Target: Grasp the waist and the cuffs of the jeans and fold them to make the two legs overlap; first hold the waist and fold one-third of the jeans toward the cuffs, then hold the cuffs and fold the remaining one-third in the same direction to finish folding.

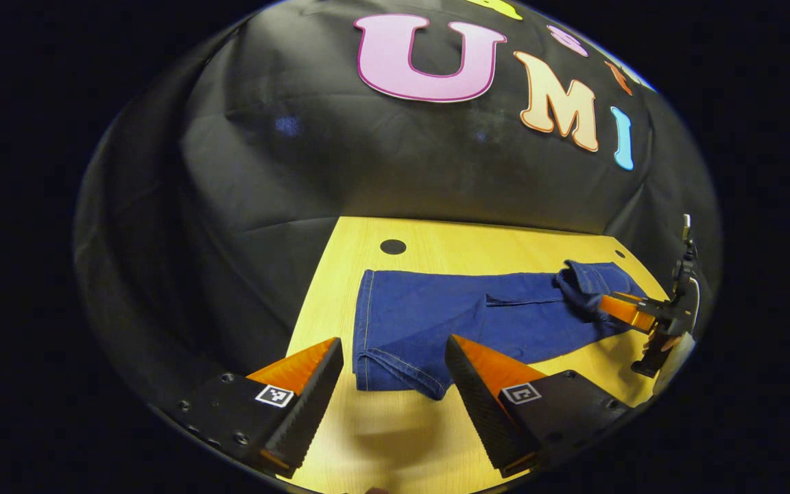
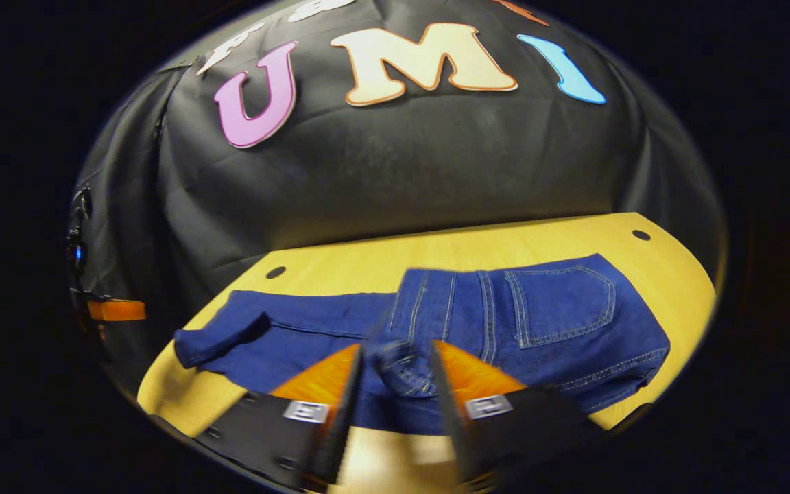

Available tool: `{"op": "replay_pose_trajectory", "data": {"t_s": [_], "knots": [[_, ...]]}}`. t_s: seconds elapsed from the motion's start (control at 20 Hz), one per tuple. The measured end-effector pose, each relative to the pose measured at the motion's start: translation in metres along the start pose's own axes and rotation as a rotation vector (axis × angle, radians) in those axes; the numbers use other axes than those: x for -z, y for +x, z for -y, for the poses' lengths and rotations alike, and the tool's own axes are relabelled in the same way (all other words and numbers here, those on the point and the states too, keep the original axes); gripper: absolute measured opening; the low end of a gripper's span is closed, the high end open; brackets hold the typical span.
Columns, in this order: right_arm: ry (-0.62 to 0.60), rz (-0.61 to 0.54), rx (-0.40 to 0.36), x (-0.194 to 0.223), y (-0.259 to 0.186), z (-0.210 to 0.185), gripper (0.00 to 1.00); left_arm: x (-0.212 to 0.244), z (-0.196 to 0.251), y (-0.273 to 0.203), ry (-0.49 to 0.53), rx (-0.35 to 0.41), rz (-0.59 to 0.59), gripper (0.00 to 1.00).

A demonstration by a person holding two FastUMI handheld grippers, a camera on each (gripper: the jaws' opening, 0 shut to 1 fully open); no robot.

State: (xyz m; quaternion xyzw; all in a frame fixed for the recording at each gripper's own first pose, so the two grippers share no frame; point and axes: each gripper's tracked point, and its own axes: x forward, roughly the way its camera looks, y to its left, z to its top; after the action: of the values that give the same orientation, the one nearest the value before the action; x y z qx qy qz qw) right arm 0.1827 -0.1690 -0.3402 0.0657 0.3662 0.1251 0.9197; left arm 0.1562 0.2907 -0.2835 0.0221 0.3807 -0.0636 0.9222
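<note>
One pair of jeans (image 1: 436, 319) lies flat on the one table (image 1: 340, 274), legs toward the left gripper, waist toward the right. The left gripper (image 1: 395, 360) hangs spread wide just over the cuff end, touching nothing. In the right gripper view, the right gripper (image 2: 395, 367) has a bunched fold of waist denim between its two fingers, which look pressed against it. One back pocket (image 2: 559, 302) faces up. Two dark holes (image 2: 275, 272) mark the tabletop.

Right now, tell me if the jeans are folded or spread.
Partly folded: the jeans lie on the table, waist end doubled over the legs, cuff end flat.
</note>
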Motion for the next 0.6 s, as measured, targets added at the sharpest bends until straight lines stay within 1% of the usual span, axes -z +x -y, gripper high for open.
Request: {"op": "replay_pose_trajectory", "data": {"t_s": [0.05,0.1,0.25,0.3,0.4,0.5,0.6], "knots": [[-0.013,0.032,0.005,-0.006,-0.013,-0.001,1.0,0.001,-0.001,0.006,0.003,0.01,-0.008,0.94],[-0.018,0.053,0.006,-0.02,-0.025,0.0,0.98,0.003,0.0,0.014,0.008,0.02,-0.018,0.94],[-0.026,0.075,0.041,-0.038,-0.051,0.013,0.98,0.015,0.0,0.04,0.014,0.042,-0.073,0.94],[-0.026,0.08,0.056,-0.045,-0.058,0.019,0.98,0.019,-0.005,0.049,0.015,0.039,-0.088,0.94],[-0.024,0.091,0.096,-0.053,-0.073,0.033,0.98,0.032,-0.008,0.067,0.008,0.039,-0.134,0.94],[-0.021,0.095,0.135,-0.055,-0.088,0.051,0.98,0.045,-0.009,0.087,-0.006,0.046,-0.193,0.96],[-0.018,0.092,0.171,-0.054,-0.099,0.065,0.98,0.061,-0.009,0.099,-0.02,0.052,-0.253,0.95]]}}
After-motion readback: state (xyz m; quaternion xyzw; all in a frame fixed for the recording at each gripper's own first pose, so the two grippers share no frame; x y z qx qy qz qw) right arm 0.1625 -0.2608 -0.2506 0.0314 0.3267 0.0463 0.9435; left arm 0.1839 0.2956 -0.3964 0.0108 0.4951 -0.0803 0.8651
